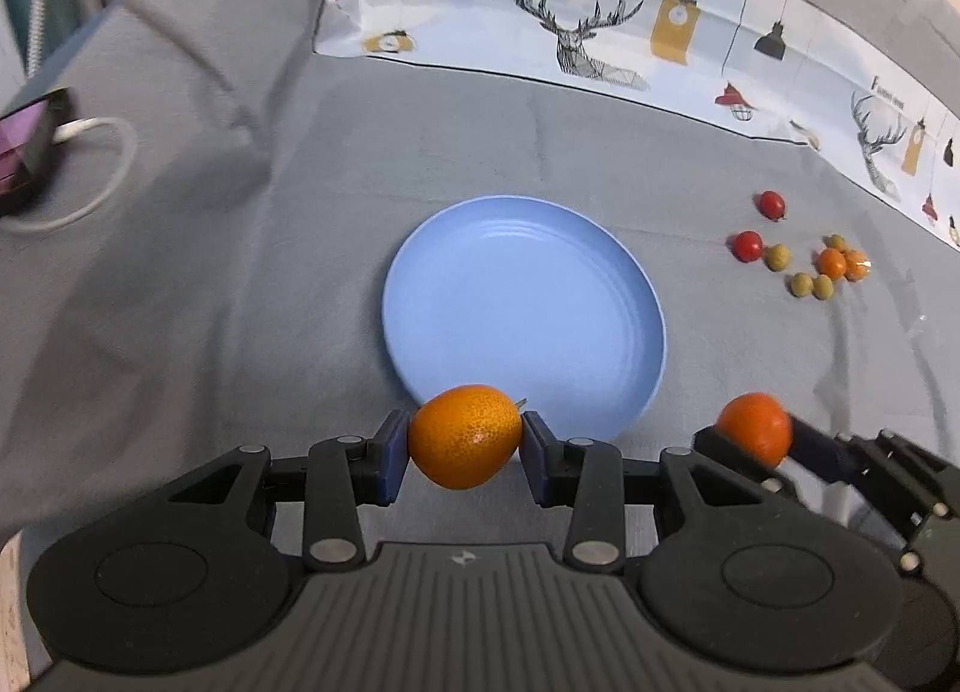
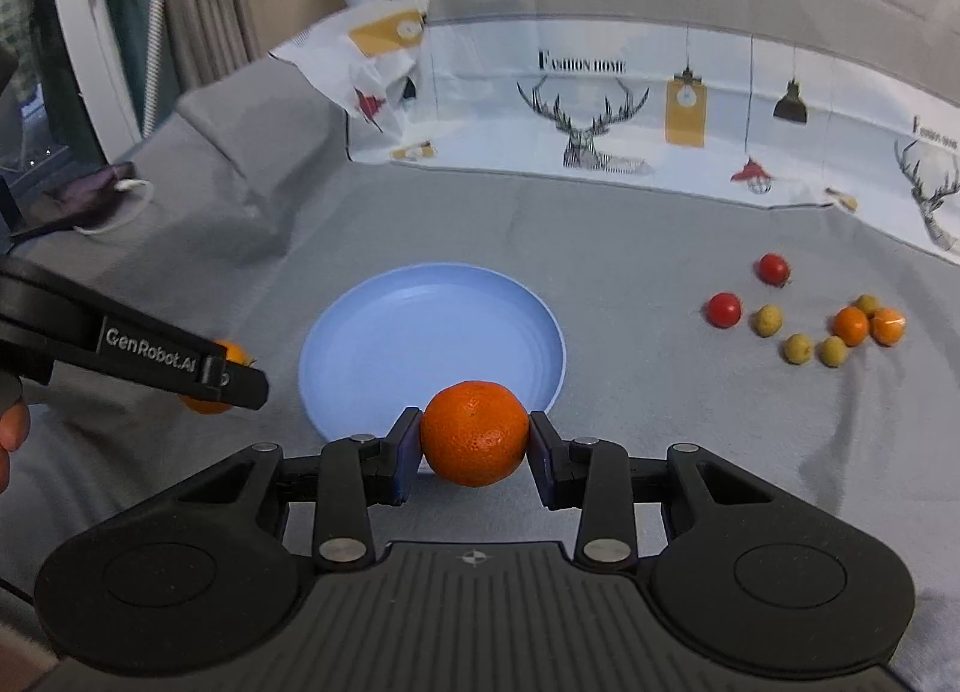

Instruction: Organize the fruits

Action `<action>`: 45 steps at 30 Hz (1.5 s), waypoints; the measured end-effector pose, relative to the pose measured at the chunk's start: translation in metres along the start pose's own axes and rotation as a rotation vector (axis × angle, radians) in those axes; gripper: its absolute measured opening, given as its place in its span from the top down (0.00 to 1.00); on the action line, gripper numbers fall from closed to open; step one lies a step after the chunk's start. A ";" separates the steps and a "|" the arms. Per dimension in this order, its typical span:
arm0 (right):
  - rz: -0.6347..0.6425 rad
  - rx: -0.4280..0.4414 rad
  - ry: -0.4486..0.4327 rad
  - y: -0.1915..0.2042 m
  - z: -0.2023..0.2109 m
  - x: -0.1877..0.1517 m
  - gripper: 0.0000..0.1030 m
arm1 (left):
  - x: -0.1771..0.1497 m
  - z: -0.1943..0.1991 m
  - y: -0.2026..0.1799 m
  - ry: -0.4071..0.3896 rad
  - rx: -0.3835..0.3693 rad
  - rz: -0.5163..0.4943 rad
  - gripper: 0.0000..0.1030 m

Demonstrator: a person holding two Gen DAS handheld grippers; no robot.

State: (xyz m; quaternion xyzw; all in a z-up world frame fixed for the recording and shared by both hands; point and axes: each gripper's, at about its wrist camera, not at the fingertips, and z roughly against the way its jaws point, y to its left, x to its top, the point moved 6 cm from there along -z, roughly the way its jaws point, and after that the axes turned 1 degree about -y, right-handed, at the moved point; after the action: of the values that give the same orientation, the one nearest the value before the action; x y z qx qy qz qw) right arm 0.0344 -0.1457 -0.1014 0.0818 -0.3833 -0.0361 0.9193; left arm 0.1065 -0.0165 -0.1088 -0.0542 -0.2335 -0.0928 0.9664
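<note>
Orange kumquat (image 1: 465, 437) sits clamped in the left claw (image 1: 465, 446) at the near rim of the blue plate (image 1: 522, 296). The right claw (image 2: 474, 440) grips a round tangerine (image 2: 475, 433) beside that rim. Loose small fruits (image 2: 828, 326) lie well apart on the grey cloth (image 2: 600, 248).

The plate (image 1: 600, 248) looks like smooth, slightly glossy blue plastic with faint rings. It lies on a matt grey cloth (image 1: 240, 272), soft and creased. The orange (image 1: 465, 435) in the left hand-held gripper (image 1: 465, 443) has a pitted, shiny peel; so does the orange (image 2: 475, 433) in the right one (image 2: 474, 440). Both grippers are matt black plastic with ribbed bodies and dull metal pins. The far sheet (image 1: 600, 20) looks like printed, creased paper or plastic. The tomatoes (image 2: 724, 309) are smooth and glossy.
</note>
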 end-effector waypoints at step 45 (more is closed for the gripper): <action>0.125 -0.029 -0.170 0.021 0.113 -0.014 0.01 | -0.068 0.117 0.005 -0.184 0.106 -0.036 0.00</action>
State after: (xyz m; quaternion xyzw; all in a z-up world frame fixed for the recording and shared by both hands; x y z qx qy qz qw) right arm -0.0560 -0.1372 -0.0296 0.0411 -0.4637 0.0090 0.8850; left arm -0.0033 0.0156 -0.0369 -0.0070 -0.3268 -0.0924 0.9405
